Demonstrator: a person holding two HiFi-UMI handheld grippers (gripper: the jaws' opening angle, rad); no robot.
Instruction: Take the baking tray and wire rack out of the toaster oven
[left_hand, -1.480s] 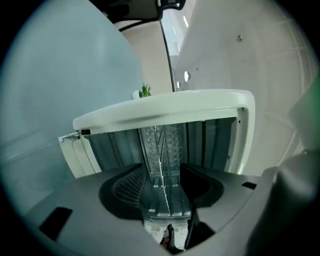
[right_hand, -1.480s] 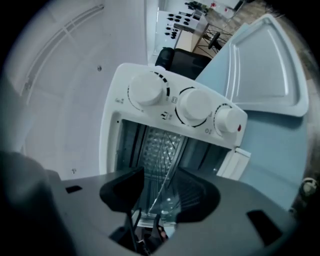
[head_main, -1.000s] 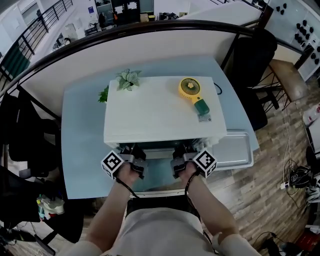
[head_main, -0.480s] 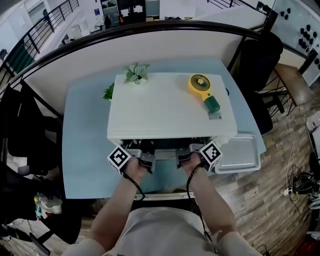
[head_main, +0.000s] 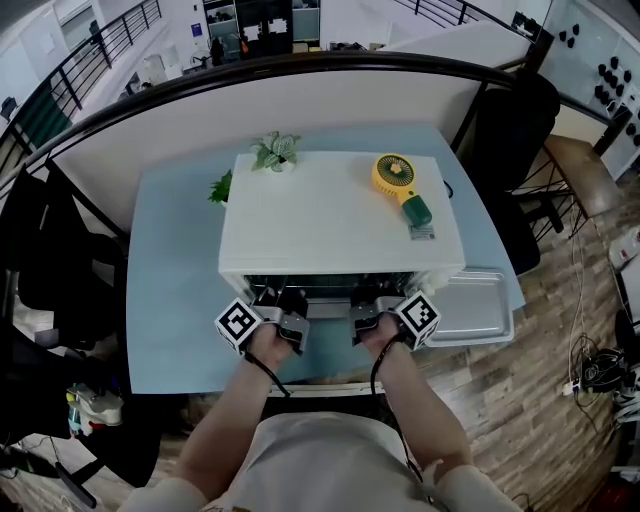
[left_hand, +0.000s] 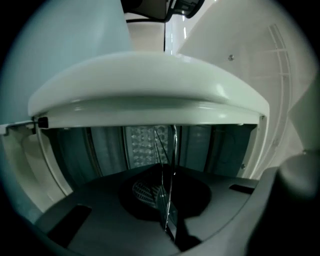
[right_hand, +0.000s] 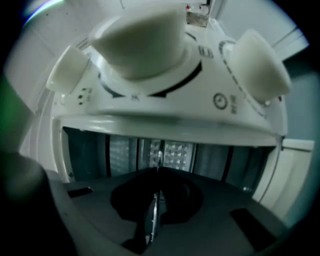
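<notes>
rack (left_hand: 173, 145) sits inside the open oven (head_main: 340, 215) on the desk (head_main: 175, 300). left claw (left_hand: 167, 220) and right claw (right_hand: 151, 215) reach side by side into the oven mouth. both have just closed, each nipped tight on a thin rack wire. tray (head_main: 470, 305) lies on the desk, just right of the oven.

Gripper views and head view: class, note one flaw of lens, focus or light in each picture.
Left gripper view: the fisheye bows the white front of the toaster oven into an arc, corners black, cavity dim. Right gripper view: the knobs close above are out of focus. Head view: evenly lit and sharp, but the partition curves.
</notes>
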